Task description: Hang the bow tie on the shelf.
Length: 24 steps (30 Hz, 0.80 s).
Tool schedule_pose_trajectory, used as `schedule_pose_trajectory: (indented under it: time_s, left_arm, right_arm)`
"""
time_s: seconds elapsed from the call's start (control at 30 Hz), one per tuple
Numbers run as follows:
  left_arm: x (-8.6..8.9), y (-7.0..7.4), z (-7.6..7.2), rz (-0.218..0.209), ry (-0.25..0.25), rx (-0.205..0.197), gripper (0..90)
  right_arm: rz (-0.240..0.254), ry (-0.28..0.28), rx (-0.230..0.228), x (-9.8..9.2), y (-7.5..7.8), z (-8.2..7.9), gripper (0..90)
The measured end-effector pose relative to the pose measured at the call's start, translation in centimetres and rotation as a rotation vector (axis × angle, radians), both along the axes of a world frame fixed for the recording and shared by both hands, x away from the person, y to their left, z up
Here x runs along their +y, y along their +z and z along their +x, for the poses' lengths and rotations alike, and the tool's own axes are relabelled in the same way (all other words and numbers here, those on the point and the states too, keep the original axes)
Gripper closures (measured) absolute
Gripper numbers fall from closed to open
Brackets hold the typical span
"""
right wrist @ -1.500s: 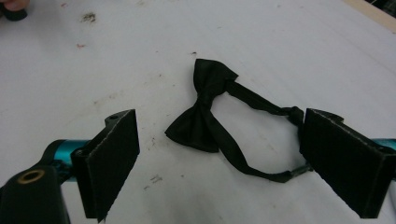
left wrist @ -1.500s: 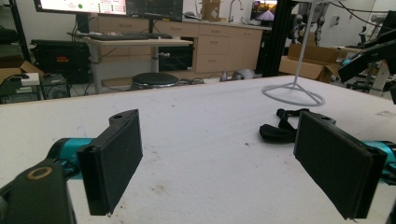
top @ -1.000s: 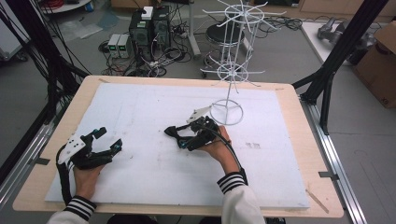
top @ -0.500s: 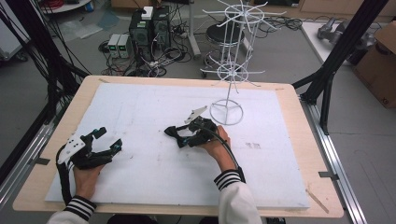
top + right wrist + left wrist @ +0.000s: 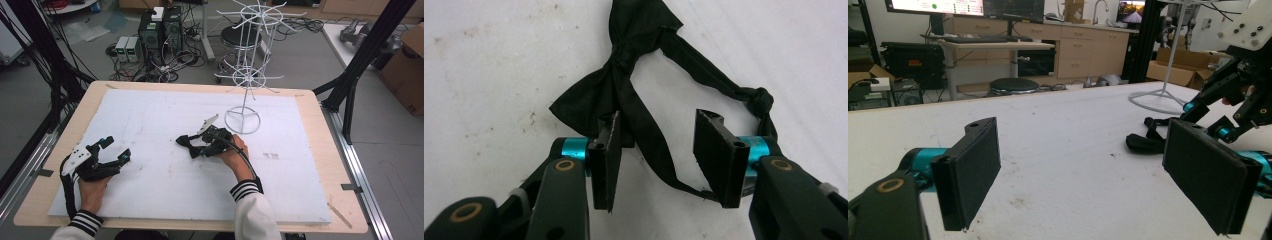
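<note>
Barely anything is shifted since earlier: the right gripper (image 5: 656, 160) is kept low at frame centre, jaws apart astride the black bow tie (image 5: 624, 80)'s strap. Closing is called for next; the left gripper (image 5: 107, 152), lower left, is held open.

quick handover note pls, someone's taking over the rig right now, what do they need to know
Right gripper: open, low over the white mat, jaws either side of the strap of the black bow tie; not clamped.
Left gripper: open, holds nothing, resting at the left of the mat, well apart from the bow tie.
Bow tie: lies flat on the mat near the middle, strap looped and knotted.
White wire rack: upright at the far side of the mat, nothing visibly hanging on it.
Done: the right gripper is lined up on the strap.
Left: close on the strap and lift; probably the tie is meant for the rack.
</note>
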<state>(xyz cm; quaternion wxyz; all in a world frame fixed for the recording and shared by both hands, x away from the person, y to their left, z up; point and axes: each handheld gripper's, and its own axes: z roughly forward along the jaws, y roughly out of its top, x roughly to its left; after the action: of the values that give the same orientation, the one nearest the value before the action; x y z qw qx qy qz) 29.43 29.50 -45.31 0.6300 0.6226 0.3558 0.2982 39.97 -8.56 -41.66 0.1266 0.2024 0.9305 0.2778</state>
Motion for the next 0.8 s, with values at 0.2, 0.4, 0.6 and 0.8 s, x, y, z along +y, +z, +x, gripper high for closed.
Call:
schedule_pose_trajectory:
  time_s: [0.2, 0.4, 0.6, 0.8]
  left_arm:
    - [0.01, 0.00, 0.00, 0.000, 0.000, 0.000, 15.7]
    - [0.02, 0.00, 0.00, 0.000, 0.000, 0.000, 15.7]
    - [0.02, 0.00, 0.00, -0.001, 0.000, 0.001, 15.7]
    - [0.01, 0.00, 0.00, -0.001, 0.000, 0.002, 15.7]
  right_arm:
    - [-0.031, 0.020, 0.007, 0.10, -0.32, 0.12, 61.1]
    - [-0.058, 0.022, 0.024, 0.00, -0.53, 0.22, 65.7]
    - [-0.054, 0.004, 0.038, -0.14, -0.56, 0.40, 72.3]
    - [-0.037, 0.016, 0.079, -0.13, -0.56, 0.52, 83.9]
